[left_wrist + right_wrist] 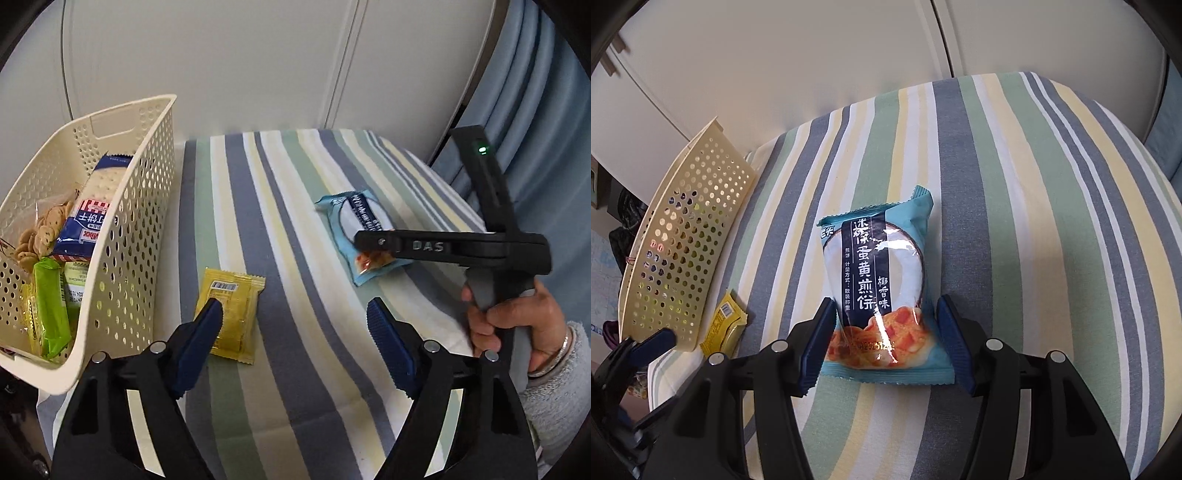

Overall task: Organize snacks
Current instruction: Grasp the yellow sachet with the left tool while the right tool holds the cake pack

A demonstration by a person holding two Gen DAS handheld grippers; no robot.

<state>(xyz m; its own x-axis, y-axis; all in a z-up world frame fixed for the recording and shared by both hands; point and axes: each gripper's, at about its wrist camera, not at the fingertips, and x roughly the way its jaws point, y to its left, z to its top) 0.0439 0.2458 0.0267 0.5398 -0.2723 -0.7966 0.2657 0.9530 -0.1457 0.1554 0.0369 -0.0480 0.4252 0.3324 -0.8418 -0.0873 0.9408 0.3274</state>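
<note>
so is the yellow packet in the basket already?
No, the yellow packet lies on the striped cloth beside the cream basket, outside its wall.

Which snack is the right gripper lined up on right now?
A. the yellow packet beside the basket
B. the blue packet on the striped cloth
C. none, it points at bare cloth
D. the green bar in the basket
B: in the right wrist view the blue packet lies between the open fingers of the right gripper, while the yellow packet sits off to the left by the basket.
</note>
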